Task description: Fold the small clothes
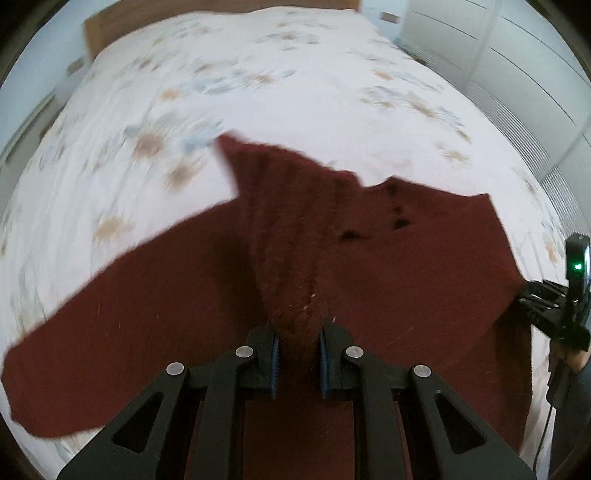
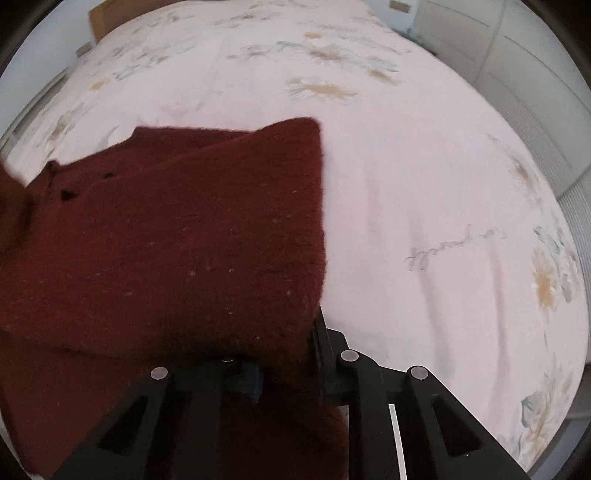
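Observation:
A dark red knit sweater [image 1: 406, 266] lies on the bed, lifted and rumpled at its near edge. My left gripper [image 1: 299, 332] is shut on a raised ridge of its fabric, which is pinched between the blue pads [image 1: 274, 354]. One sleeve [image 1: 110, 314] trails away to the left. At the right edge of the left wrist view, my right gripper [image 1: 532, 299] holds the sweater's side edge. In the right wrist view the sweater [image 2: 184, 240] drapes over the left finger of my right gripper [image 2: 284, 347], which is shut on the cloth. Several dark buttons [image 2: 68, 194] show near the neckline.
The bed [image 1: 295, 74] is covered with a white floral duvet [image 2: 443, 203]. A wooden headboard [image 1: 92, 33] stands at the far end. White wardrobe doors [image 1: 517, 74] run along the right side. A person's hand [image 1: 569, 356] holds the right gripper.

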Demonstrator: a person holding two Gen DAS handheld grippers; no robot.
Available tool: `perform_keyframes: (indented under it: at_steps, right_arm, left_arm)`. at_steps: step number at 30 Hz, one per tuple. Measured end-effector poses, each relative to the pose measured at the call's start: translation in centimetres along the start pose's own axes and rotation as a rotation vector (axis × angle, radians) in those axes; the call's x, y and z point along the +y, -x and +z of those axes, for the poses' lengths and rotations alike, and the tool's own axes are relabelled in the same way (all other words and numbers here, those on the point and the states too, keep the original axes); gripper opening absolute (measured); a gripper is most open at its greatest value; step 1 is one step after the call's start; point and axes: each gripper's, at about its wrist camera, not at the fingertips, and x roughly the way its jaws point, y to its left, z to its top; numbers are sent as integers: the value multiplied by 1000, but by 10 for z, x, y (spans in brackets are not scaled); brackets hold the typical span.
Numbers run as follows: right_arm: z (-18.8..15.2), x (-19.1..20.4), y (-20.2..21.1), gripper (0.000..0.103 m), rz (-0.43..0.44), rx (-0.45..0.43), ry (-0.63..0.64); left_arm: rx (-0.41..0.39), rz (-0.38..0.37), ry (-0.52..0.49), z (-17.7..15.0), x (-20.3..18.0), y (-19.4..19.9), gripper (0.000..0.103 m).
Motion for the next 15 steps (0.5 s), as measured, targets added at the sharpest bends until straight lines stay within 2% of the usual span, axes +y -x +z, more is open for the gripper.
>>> perform_keyframes:
  at_steps: [6, 9, 15]
  right_arm:
    - [-2, -9, 0, 18, 4, 5, -40]
    - [-7, -6, -3, 18, 6, 21, -37]
    - [-5, -8, -3, 19, 19, 31, -33]
  left_arm:
    - [59, -22, 151, -27, 28, -9, 19]
    - [101, -29, 187, -40, 35, -20, 19]
    - [111, -48, 241, -49, 53, -13, 22]
